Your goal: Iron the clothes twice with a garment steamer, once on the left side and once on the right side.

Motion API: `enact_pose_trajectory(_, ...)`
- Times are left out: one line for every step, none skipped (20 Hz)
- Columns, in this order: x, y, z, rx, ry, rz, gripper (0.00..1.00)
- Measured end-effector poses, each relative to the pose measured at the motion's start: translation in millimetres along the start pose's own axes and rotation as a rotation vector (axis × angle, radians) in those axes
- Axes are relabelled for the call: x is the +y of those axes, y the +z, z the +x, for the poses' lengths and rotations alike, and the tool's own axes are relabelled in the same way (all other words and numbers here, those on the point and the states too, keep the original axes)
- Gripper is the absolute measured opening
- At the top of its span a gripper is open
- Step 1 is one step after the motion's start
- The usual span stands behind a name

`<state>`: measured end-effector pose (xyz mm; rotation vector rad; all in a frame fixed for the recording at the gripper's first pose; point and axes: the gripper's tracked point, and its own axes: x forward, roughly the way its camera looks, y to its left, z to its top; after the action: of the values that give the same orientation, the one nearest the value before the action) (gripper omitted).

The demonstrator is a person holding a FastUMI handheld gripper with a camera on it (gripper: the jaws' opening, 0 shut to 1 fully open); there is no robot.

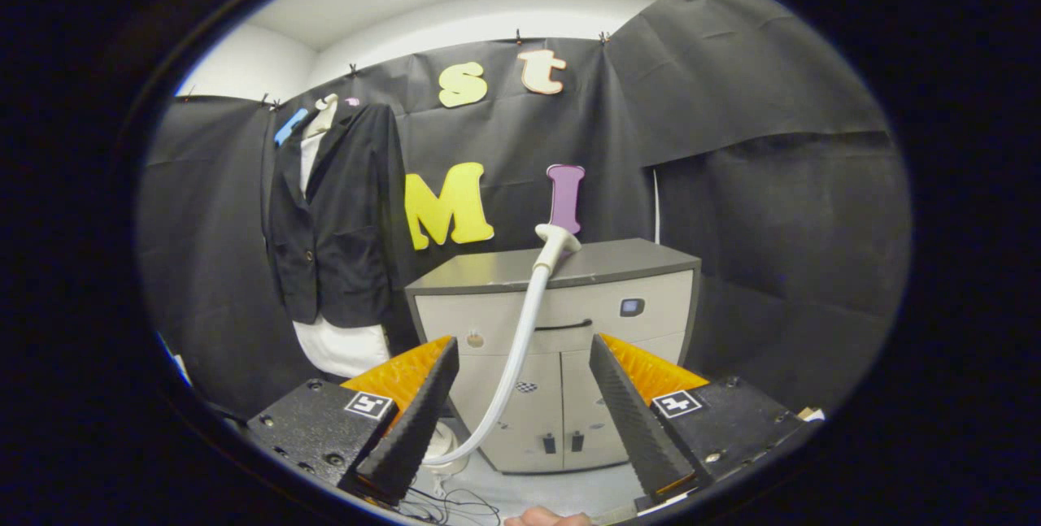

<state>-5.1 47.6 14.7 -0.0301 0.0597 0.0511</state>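
Booth: black cloth wall, grey cabinet (561, 347) ahead.
Steamer head (556, 240): rests on cabinet, 12 o'clock from tongs (524, 416).
Tongs: spread, pinching nothing.
Jacket (337, 217): hanging, 10 o'clock.
Progress: apparently no pass begun; both sides left.

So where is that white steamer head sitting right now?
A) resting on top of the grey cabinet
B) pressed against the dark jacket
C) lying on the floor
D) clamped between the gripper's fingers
A: the steamer head rests on the top of the grey cabinet, its hose running down in front, while the gripper is open with nothing held and the dark jacket hangs off to the side of the cabinet.
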Motion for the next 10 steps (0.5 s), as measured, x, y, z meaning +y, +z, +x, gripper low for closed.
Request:
enact_pose_trajectory(2.1,-3.4,0.9,0.015,-0.007,0.003,1.0)
enact_pose_trajectory(5.4,-5.7,2.6,0.023,-0.014,0.012,1.0)
enact_pose_trajectory(9.1,-6.6,4.5,0.028,-0.021,0.026,1.0)
enact_pose_trajectory(13.8,-10.4,8.4,0.042,-0.028,0.039,1.0)
enact_pose_trajectory(16.3,-17.0,12.6,0.072,-0.039,0.048,1.0)
enact_pose_trajectory(19.0,-24.3,15.6,0.105,-0.05,0.053,1.0)
enact_pose_trajectory(22.8,-27.1,20.6,0.125,-0.058,0.064,1.0)
enact_pose_trajectory(26.3,-27.5,25.0,0.136,-0.072,0.076,1.0)
enact_pose_trajectory(29.6,-25.7,26.9,0.14,-0.084,0.085,1.0)
enact_pose_trajectory(33.0,-24.9,29.3,0.142,-0.099,0.086,1.0)
